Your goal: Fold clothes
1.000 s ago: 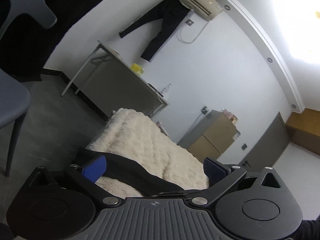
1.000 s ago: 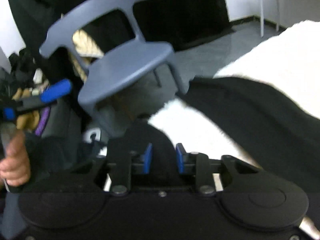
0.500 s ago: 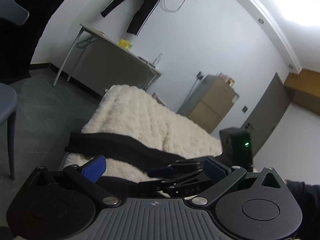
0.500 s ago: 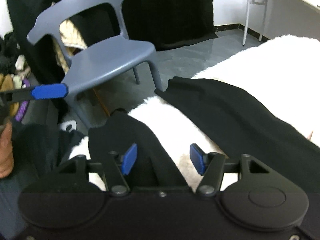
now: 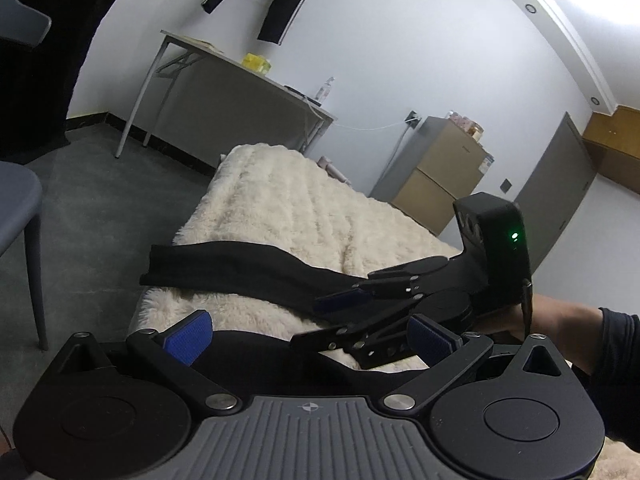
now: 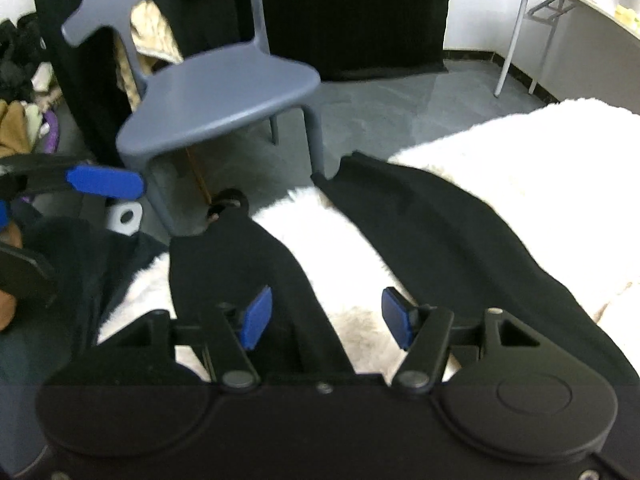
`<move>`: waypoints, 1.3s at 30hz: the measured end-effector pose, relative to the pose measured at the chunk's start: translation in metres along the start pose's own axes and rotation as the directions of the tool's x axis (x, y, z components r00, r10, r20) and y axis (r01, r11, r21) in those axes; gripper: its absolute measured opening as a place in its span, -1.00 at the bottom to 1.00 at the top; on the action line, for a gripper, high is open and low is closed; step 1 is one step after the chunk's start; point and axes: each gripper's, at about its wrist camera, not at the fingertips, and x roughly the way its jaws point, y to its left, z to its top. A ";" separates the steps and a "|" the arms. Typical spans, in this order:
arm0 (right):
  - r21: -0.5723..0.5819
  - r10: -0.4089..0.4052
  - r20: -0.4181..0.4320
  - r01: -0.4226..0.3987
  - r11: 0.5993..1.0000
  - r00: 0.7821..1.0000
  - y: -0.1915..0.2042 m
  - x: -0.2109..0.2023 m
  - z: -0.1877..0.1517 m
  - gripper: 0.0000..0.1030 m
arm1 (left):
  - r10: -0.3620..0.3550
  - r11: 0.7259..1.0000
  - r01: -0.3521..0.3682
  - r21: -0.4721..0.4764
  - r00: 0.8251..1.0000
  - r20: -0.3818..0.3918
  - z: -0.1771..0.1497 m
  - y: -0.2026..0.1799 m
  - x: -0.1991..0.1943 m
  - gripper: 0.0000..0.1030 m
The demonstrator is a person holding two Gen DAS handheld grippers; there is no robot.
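Black trousers [image 6: 440, 232] lie spread on a cream fluffy blanket [image 6: 520, 168], the two legs apart with blanket showing between them. My right gripper [image 6: 326, 316] hovers over the near leg [image 6: 236, 264]. Its jaws are opening, and the blue pads [image 6: 256, 316] press on nothing. From the left wrist view, the right gripper [image 5: 336, 320] points down at the cloth, held by a hand [image 5: 560, 320]. My left gripper [image 5: 310, 338] stands wide open just above the near trouser leg, nothing between its pads. The far leg [image 5: 240, 264] stretches across the blanket [image 5: 288, 200].
A grey plastic chair [image 6: 224, 92] stands on the grey floor beside the blanket's end. A folding table [image 5: 240, 76] lines the far wall, and a cabinet [image 5: 436, 184] sits past the blanket. Black curtains [image 6: 360, 20] hang behind the chair, with piled clothes [image 6: 16, 120] at left.
The right gripper's jaws have spread from nearly shut to wide apart, letting go of the black cloth. The left wrist view has tipped down, and the right gripper has come into it.
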 end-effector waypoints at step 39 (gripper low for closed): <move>0.048 0.330 -0.128 -0.327 0.944 0.935 0.008 0.038 0.022 -0.93 | -0.035 0.975 0.036 -0.218 0.999 0.008 0.007 0.052 -0.022 0.99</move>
